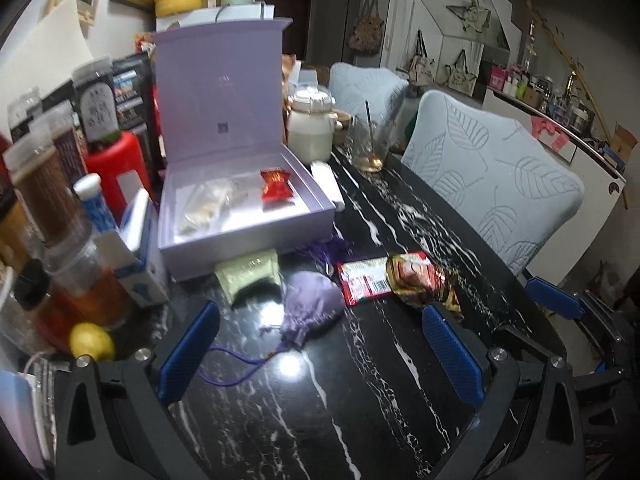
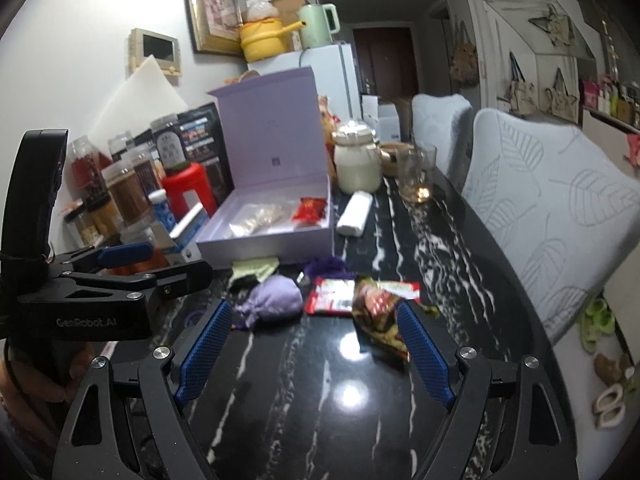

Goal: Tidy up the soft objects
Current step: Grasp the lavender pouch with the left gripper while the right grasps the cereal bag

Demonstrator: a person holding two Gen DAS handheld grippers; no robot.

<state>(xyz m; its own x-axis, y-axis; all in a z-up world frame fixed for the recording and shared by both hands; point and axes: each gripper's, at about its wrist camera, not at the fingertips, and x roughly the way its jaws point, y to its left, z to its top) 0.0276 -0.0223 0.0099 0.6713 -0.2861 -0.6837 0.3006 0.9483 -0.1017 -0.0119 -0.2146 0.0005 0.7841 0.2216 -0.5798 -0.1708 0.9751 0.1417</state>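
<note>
An open lilac box (image 1: pixel 248 224) (image 2: pixel 268 242) stands on the black marble table. It holds a red candy packet (image 1: pixel 276 186) (image 2: pixel 308 210) and a clear bag of pale snacks (image 1: pixel 208 204) (image 2: pixel 256 218). In front of it lie a purple drawstring pouch (image 1: pixel 312 304) (image 2: pixel 272 300), a green cloth piece (image 1: pixel 248 276) (image 2: pixel 254 268), a red wrapper (image 1: pixel 362 282) (image 2: pixel 332 298) and a brown-gold snack bag (image 1: pixel 420 280) (image 2: pixel 376 312). My left gripper (image 1: pixel 320 352) is open and empty, just short of the pouch. My right gripper (image 2: pixel 316 348) is open and empty, its right finger beside the snack bag.
Jars, bottles and a red container (image 1: pixel 112 160) crowd the table's left side, with a lemon (image 1: pixel 91 342). A white jar (image 1: pixel 310 128), a glass (image 1: pixel 370 144) and a white tube (image 2: pixel 354 210) stand behind the box. Padded chairs (image 1: pixel 492 184) line the right edge.
</note>
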